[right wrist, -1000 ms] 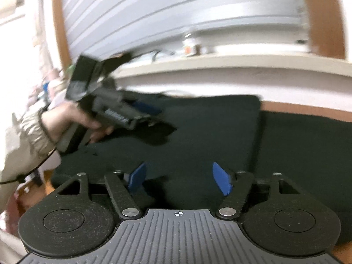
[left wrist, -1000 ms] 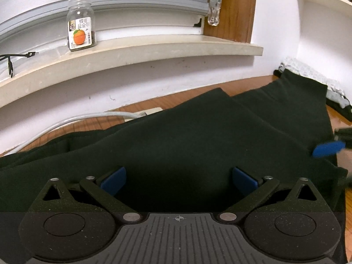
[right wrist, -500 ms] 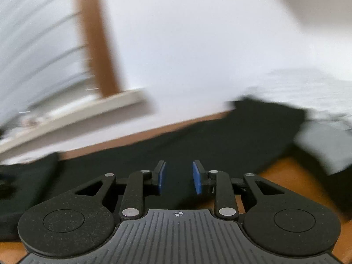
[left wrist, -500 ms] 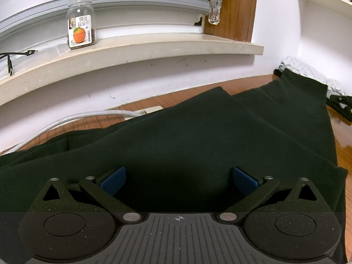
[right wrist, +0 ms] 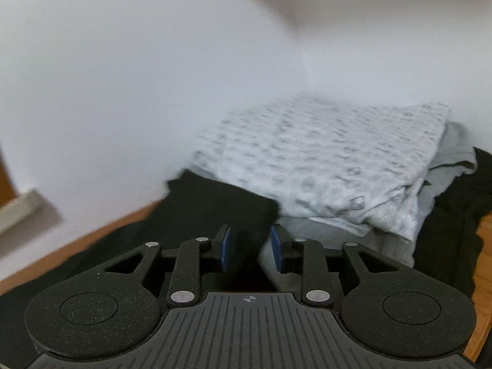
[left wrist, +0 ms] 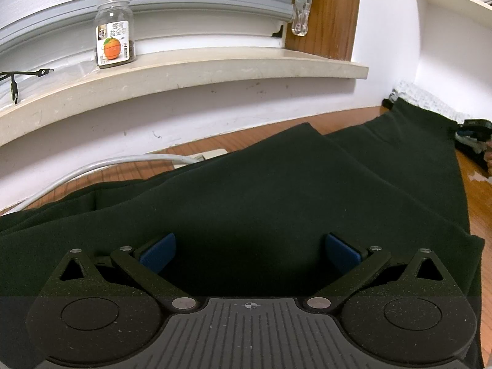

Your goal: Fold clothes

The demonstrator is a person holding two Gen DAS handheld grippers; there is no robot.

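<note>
Dark green garment (left wrist: 276, 190) covers most of the wooden table (left wrist: 479, 203) in the left wrist view, spread from 9 o'clock across to 2 o'clock, w/ a folded layer on top whose corner peaks near 12 o'clock of centre. Its far end reaches the stack at 2 o'clock. In the right wrist view the same cloth (right wrist: 215, 212) runs from 8 o'clock up to centre, its corner touching the stack.

Stack of folded clothes (right wrist: 323, 166) sits in the wall corner at 1–3 o'clock of the right view: white patterned piece on top, grey one under it, black cloth beside at 3 o'clock. View is a bit blurred.

Window sill (left wrist: 184, 73) curves across the upper left view, 9 to 1 o'clock. White cable (left wrist: 92, 169) lies on the table at 9–10 o'clock, partly under the garment edge.

Left gripper (left wrist: 249, 249) sits low over the garment, jaws spread wide, nothing between the blue pads.

Right gripper (right wrist: 250, 249) has jaws narrow but w/ a gap; garment corner lies in the gap; can't tell if pads touch it.

Glass jar (left wrist: 114, 30) w/ orange label stands upright on the sill at 11 o'clock. Blind-cord pull (left wrist: 301, 15) hangs at 12–1 o'clock.
</note>
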